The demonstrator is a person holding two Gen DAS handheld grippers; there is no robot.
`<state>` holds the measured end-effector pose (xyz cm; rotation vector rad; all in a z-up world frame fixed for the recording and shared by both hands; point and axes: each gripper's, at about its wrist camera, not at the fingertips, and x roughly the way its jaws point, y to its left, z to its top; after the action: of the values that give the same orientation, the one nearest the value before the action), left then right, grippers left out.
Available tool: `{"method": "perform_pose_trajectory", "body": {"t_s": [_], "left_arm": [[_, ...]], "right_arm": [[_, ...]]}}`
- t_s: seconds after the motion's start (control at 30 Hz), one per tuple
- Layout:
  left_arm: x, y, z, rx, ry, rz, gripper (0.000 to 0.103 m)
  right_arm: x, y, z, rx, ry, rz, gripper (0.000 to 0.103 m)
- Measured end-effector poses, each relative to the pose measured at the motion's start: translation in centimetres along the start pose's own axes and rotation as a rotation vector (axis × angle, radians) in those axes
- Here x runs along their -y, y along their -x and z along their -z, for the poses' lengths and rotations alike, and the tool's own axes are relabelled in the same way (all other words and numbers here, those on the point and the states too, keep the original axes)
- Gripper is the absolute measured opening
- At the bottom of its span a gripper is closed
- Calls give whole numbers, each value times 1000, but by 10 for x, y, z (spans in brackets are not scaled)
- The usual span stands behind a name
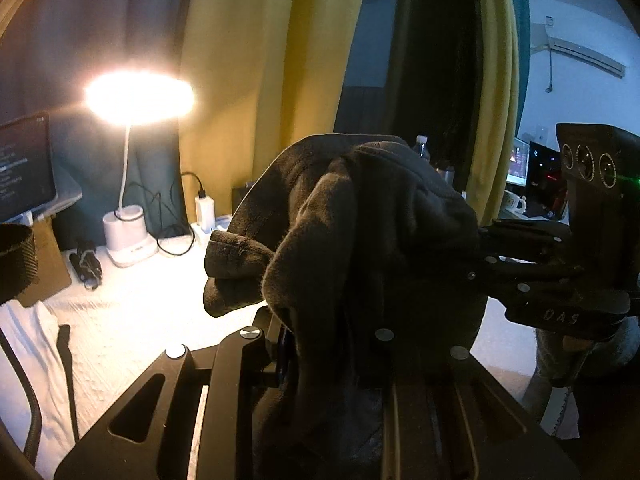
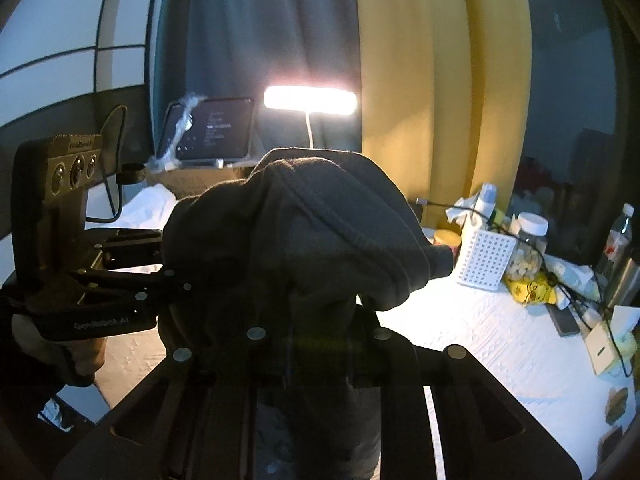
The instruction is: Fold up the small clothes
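A dark brown fleece garment [image 1: 360, 220] hangs bunched in the air above the white table [image 1: 140, 312], with both grippers in it. It drapes over my left gripper's fingers and hides their tips in the left wrist view. My right gripper [image 1: 486, 258] comes in from the right, its jaws nearly together and pinched into the cloth's edge. In the right wrist view the same garment [image 2: 312, 232] covers the right fingers, and my left gripper [image 2: 170, 276] bites into its left side. A hand [image 2: 44, 344] holds the left gripper.
At the back stand a lit desk lamp [image 1: 138, 98], a tablet [image 2: 216, 128], and a charger with cables [image 1: 204, 208]. A white basket [image 2: 486, 260], a jar [image 2: 528, 240], bottles [image 2: 620, 232] and small boxes crowd the right side. A white cloth [image 1: 32, 340] lies at the left.
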<state>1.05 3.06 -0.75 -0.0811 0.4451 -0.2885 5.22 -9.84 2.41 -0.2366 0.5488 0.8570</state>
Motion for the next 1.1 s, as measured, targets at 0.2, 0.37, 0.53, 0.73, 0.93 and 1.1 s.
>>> {"method": "perform_pose_trajectory", "body": {"t_s": [0.2, 0.37, 0.53, 0.73, 0.93, 1.1], "left_arm": [[7, 20, -7, 57, -26, -2, 19], [14, 38, -14, 106, -48, -5, 19], [20, 54, -19, 147, -70, -10, 19], [23, 71, -24, 218, -104, -36, 19], [25, 89, -27, 258, -122, -55, 19], [19, 100, -24, 273, -127, -80, 19]], "right_arm": [[-11, 26, -11, 59, 27, -1, 20], [-20, 44, -19, 102, 49, 7, 20], [-30, 60, -27, 140, 75, 16, 20], [-41, 75, -35, 179, 98, 18, 20], [-56, 87, -46, 218, 129, 7, 20], [-70, 89, -52, 235, 139, -42, 20]]}}
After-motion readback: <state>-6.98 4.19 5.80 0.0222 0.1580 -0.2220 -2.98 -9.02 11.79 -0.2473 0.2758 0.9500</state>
